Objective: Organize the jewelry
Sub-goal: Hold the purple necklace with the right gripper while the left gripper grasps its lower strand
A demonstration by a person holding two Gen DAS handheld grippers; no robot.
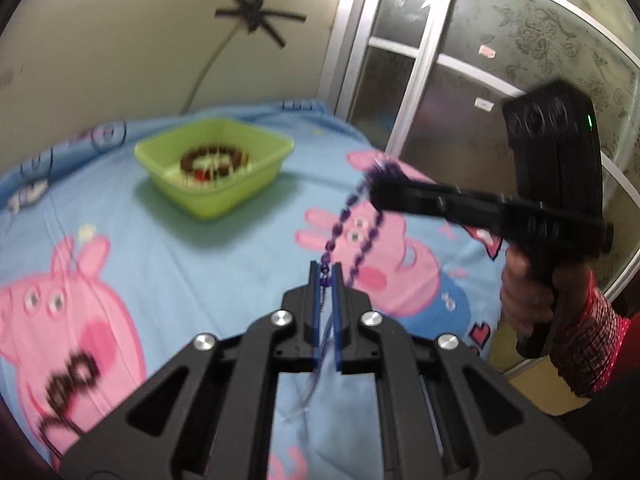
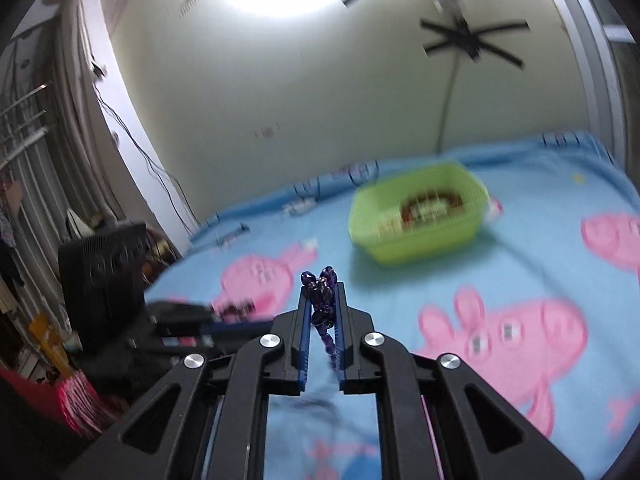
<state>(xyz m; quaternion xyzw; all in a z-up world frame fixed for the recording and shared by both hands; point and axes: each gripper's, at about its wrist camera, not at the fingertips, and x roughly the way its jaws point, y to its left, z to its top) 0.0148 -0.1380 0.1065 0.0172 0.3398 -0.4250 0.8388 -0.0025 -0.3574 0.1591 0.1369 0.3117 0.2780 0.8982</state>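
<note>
Both hand-held grippers are clamped on the purple bead necklace [image 1: 352, 216]: the left hand-held gripper [image 1: 326, 270] pinches one end and the right hand-held gripper [image 2: 322, 292] the other, the strand hanging between them above the bed. To do this well, I'd keep both grips firm and carry it level over the green basket [image 1: 160, 156] (a brown bracelet [image 1: 214, 158] already lies inside) before letting go. The bed wears a blue cartoon-pig sheet [image 1: 160, 264], with a cream wall and frosted glass door behind.
</note>
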